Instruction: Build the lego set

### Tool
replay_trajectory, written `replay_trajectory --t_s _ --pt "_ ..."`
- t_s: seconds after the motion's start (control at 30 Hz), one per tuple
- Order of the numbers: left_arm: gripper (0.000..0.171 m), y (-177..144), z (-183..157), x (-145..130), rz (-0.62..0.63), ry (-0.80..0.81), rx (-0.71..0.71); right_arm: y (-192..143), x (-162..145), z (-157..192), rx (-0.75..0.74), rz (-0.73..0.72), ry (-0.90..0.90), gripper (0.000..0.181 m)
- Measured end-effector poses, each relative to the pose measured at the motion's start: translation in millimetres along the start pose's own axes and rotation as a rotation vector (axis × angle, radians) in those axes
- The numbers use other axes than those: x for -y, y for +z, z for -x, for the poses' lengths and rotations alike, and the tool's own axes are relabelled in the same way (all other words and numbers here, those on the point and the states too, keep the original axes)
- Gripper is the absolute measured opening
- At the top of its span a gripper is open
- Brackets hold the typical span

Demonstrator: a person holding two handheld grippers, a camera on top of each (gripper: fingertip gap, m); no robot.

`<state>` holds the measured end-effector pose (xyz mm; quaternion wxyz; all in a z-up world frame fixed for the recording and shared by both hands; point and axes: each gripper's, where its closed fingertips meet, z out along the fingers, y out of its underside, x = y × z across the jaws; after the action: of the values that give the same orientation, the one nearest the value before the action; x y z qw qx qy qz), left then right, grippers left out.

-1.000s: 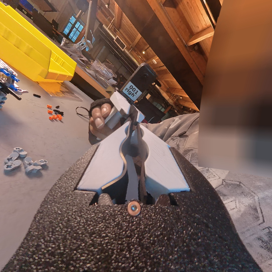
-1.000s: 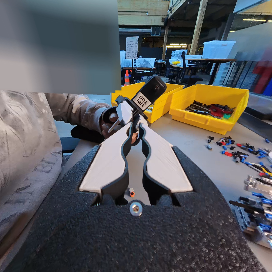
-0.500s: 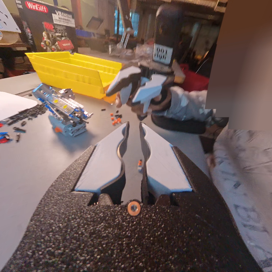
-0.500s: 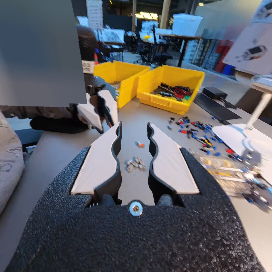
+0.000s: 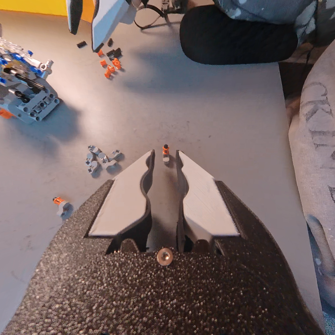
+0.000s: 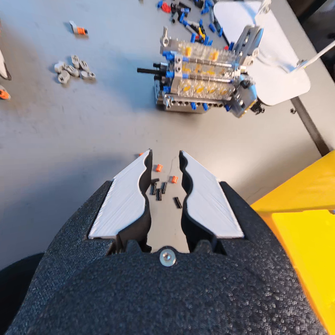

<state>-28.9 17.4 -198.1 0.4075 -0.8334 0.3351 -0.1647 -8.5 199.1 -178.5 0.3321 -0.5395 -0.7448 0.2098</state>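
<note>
Left tongs (image 5: 165,150) parted, empty, around small orange-and-grey pin piece (image 5: 165,153) on grey desk (image 5: 208,112); right tongs (image 6: 165,150) parted, empty, over scattered orange and black connector pins (image 6: 163,183)

My grey table (image 5: 208,112), strewn with small building-toy parts.
On it: a half-built brick model (image 6: 204,79), grey connectors (image 5: 102,161), orange bushes (image 5: 110,65), black pins (image 6: 159,190), a yellow bin (image 6: 299,208).

Orange bushes (image 6: 159,167), seemingly black pins (image 6: 159,194)
</note>
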Motion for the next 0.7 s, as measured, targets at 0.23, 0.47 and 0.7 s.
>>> replay_trajectory --t_s 0.23,0.47,0.7 --pt "0.006 9.8 -3.0 -10.6 0.082 0.042 0.003 3.0 -4.7 4.4 0.032 0.007 0.016 0.024" --pt "0.005 6.1 4.4 -11.1 0.075 0.001 0.02 6.5 24.6 38.6 0.168 -0.115 -0.01 0.022" --pt "0.005 -26.1 21.5 18.9 -0.201 -0.387 -0.151 12.0 27.3 50.5 0.201 -0.116 -0.029 0.022"
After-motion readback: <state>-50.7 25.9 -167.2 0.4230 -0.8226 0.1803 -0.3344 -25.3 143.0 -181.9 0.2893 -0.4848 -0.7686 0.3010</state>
